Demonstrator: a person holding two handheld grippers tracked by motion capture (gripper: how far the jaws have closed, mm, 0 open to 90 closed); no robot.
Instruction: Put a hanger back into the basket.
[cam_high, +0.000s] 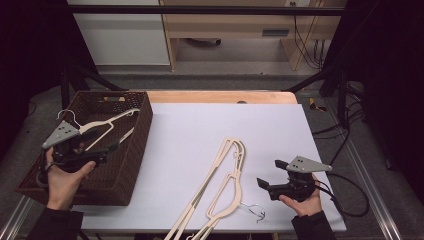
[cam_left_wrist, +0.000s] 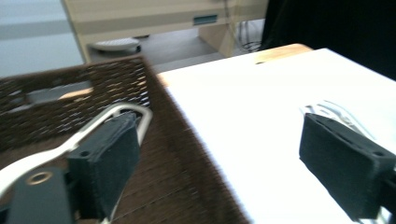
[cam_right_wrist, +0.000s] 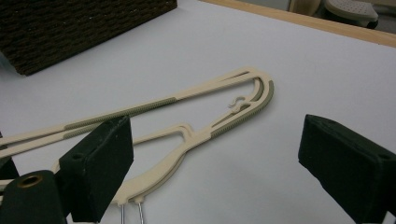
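A dark wicker basket (cam_high: 132, 155) stands at the table's left and holds a cream hanger (cam_high: 107, 121) with a wire hook. My left gripper (cam_high: 107, 150) hovers over the basket's near right part. Its jaws stand open with nothing between them, above the basket wall (cam_left_wrist: 187, 186), and the hanger's end (cam_left_wrist: 135, 111) lies behind the left pad. Another cream hanger (cam_high: 227, 175) lies on the white table cover (cam_high: 190, 125), its wire hook (cam_high: 254, 212) near the front edge. My right gripper (cam_high: 271, 173) rests just right of it, open and empty. In the right gripper view this hanger (cam_right_wrist: 243, 109) lies ahead of the gripper (cam_right_wrist: 224, 172).
The white cover (cam_right_wrist: 303, 70) ends at a wooden table edge (cam_high: 215, 96) at the back. Black frame posts and cables (cam_high: 345, 130) run along the right side. A pale cabinet (cam_high: 125, 30) and a wooden desk (cam_high: 230, 25) stand beyond the table.
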